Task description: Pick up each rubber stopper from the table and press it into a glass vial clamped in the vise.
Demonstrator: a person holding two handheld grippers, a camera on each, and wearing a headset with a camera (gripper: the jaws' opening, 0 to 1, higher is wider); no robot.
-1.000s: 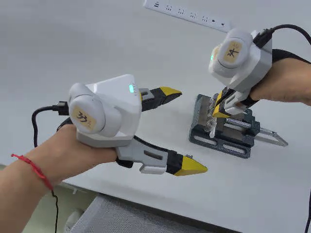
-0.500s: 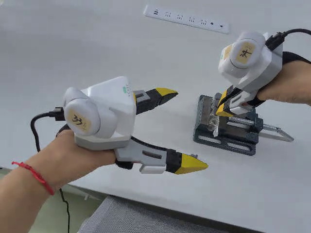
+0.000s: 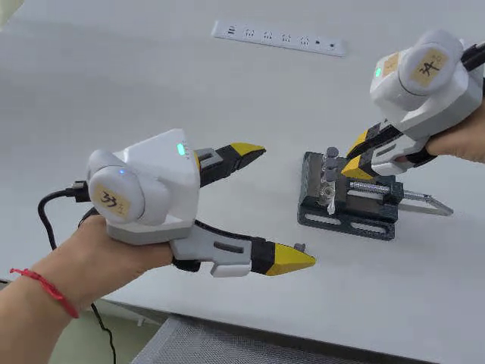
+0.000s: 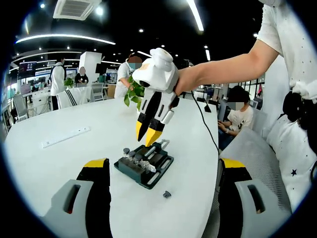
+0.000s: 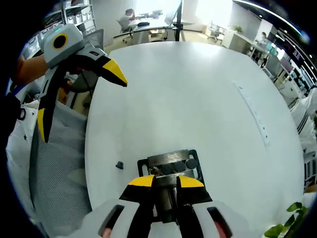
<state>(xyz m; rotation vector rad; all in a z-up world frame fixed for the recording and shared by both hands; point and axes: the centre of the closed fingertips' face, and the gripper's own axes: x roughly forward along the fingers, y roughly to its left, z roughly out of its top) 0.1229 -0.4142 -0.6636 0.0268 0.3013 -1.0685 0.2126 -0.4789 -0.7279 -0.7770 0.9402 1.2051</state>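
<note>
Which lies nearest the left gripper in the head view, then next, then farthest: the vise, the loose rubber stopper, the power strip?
1. Loose rubber stopper, by the lower jaw tip of the left gripper.
2. Vise, to the right.
3. Power strip, far back.

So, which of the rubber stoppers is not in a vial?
The loose stopper, which lies alone on the table, apart from the vise. The other stoppers stand in a row on top of the vise.
</note>
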